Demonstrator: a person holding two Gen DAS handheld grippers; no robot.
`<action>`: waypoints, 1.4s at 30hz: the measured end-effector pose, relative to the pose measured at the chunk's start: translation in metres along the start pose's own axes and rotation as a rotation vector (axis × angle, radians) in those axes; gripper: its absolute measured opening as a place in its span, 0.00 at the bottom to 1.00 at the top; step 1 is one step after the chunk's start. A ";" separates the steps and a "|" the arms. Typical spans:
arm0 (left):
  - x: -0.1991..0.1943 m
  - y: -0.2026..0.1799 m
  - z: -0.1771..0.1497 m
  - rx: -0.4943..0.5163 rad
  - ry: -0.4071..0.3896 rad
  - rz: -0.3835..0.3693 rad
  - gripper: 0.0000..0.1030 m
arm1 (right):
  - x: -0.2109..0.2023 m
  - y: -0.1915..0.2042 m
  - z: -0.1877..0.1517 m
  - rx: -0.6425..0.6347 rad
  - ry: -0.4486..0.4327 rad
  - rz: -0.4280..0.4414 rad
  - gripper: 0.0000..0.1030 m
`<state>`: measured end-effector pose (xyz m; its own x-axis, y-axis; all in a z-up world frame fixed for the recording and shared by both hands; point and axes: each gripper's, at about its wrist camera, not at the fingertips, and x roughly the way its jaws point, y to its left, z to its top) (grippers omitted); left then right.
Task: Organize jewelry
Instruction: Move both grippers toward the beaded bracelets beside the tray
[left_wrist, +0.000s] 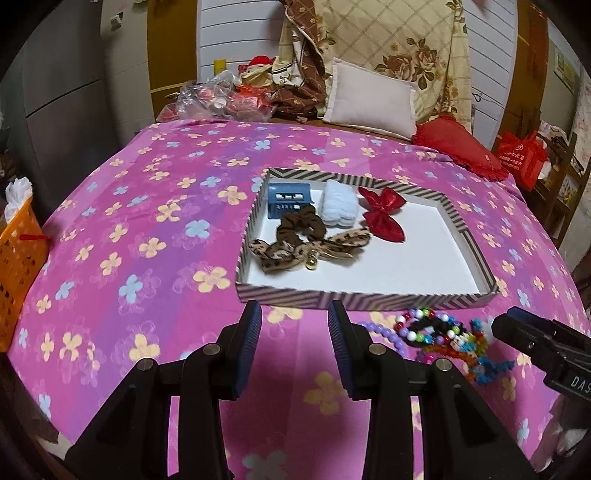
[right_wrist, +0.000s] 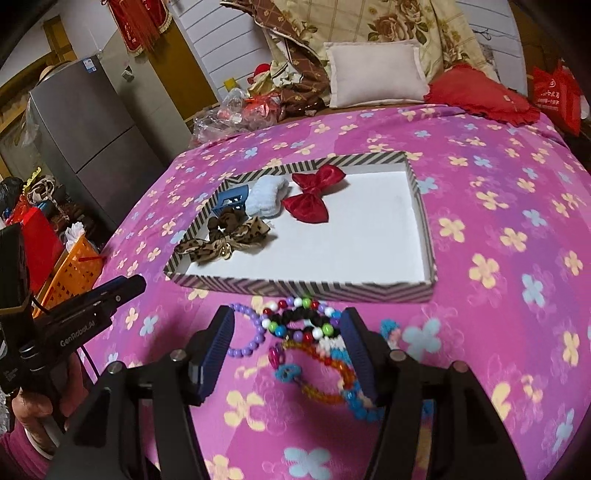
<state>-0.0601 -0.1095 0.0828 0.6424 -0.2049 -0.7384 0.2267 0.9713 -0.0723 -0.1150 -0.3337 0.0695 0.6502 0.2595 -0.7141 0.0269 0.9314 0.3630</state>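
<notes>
While both grippers hang over a bed (left_wrist: 155, 206) spread with a pink flowered cover, the jewellery still to be sorted lies in a loose pile just in front of a shallow striped tray (left_wrist: 343, 295). The tray already holds a blue clip (left_wrist: 286, 205), a brown scrunchie (left_wrist: 301, 227), a pale blue scrunchie (left_wrist: 340, 206), a red bow (left_wrist: 382, 214) and a leopard bow (left_wrist: 295, 253), all crowded toward its left and far side; the right half of its white floor is bare.

The bead pile (right_wrist: 306, 328) is a tangle of bracelets: a purple string, a black one with mixed coloured beads, an orange and red loop, and some fuzzy blue and white pieces. It lies between the tray's near wall and the right gripper (right_wrist: 291, 347), directly along that gripper's line of sight. The right jaws are spread, with the beads seen in the gap between them; whether the pads hover above the pile or already reach down beside it is hard to judge through the fisheye, but they do not appear to press on anything.

The left gripper (left_wrist: 295, 332) is off to the left of the pile, jaws parted and empty, pointing at the tray's near left corner. The right hand is clearly the nearer one. The pile sprawls with no clear long axis, so a straight drop and squeeze looks like the likely next move.
</notes>
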 end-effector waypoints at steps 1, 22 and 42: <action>-0.001 -0.002 -0.001 0.000 0.001 -0.003 0.32 | -0.002 0.000 -0.002 -0.002 -0.003 -0.006 0.61; -0.020 -0.032 -0.024 0.039 -0.006 -0.009 0.32 | -0.037 0.005 -0.028 -0.071 -0.028 -0.073 0.67; -0.015 -0.023 -0.034 0.017 0.028 -0.015 0.32 | -0.036 -0.006 -0.043 -0.084 0.011 -0.104 0.67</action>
<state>-0.0999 -0.1248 0.0725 0.6182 -0.2157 -0.7559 0.2485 0.9659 -0.0723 -0.1714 -0.3375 0.0678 0.6392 0.1630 -0.7516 0.0300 0.9713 0.2361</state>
